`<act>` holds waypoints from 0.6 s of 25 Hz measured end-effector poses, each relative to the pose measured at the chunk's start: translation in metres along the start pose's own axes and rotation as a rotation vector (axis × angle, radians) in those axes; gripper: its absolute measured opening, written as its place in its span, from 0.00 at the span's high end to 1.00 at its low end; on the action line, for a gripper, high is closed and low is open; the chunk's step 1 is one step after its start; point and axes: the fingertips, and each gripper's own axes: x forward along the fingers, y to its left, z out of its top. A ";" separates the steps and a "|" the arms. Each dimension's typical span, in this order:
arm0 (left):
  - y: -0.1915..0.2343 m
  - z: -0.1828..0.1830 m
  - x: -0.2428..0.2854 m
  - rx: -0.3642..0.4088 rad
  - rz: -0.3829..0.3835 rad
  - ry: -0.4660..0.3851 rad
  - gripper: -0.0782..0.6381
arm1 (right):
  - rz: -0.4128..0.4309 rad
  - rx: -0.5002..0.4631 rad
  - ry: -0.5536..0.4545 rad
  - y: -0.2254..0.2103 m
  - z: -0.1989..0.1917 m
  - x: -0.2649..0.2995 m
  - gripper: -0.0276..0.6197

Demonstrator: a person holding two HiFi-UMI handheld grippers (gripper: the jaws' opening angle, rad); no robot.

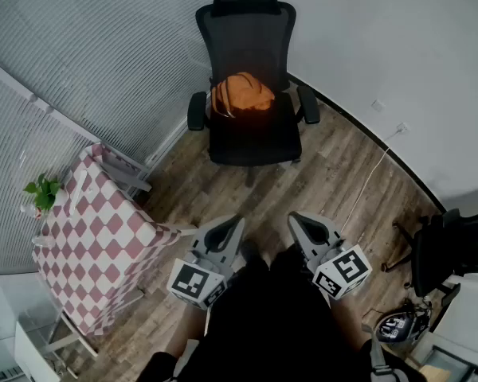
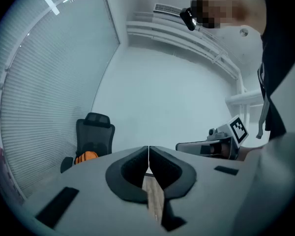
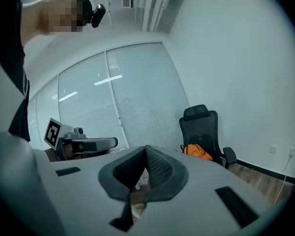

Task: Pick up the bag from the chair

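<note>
An orange bag [image 1: 241, 95] rests on the seat of a black office chair [image 1: 252, 130] at the far side of the room, against its backrest. The same bag [image 2: 85, 156] shows small in the left gripper view, and as an orange lump [image 3: 197, 151] in the right gripper view. My left gripper [image 1: 233, 227] and right gripper [image 1: 296, 221] are held close to my body, well short of the chair. Both are shut, jaws touching, with nothing between them. Each gripper [image 2: 148, 149] sees the other: the right gripper [image 3: 146, 148] view shows the left one [image 3: 96, 143] beside it.
A small table with a red-and-white checked cloth [image 1: 95, 237] stands at the left, with a green plant [image 1: 41, 191] at its far corner. Window blinds [image 1: 80, 46] run along the left wall. A dark chair and clutter [image 1: 438, 261] sit at the right. A white cable [image 1: 370, 173] crosses the wooden floor.
</note>
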 end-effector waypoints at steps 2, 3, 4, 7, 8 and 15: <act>0.001 0.000 -0.002 -0.001 0.000 -0.010 0.84 | 0.004 -0.002 0.003 0.002 0.001 0.001 0.93; 0.001 0.000 -0.003 0.003 0.000 -0.013 0.84 | 0.006 -0.004 0.002 0.002 0.002 0.002 0.93; 0.002 0.001 -0.004 0.008 0.002 -0.015 0.85 | 0.009 -0.007 0.002 0.003 0.003 0.002 0.93; 0.004 0.001 -0.007 0.010 0.008 -0.017 0.84 | 0.015 -0.024 0.004 0.006 0.004 0.004 0.93; 0.005 0.001 -0.008 0.005 0.015 -0.017 0.85 | 0.014 -0.024 0.005 0.006 0.004 0.004 0.93; 0.012 0.002 -0.015 -0.003 0.031 -0.027 0.84 | -0.038 0.029 -0.017 -0.003 0.006 0.006 0.93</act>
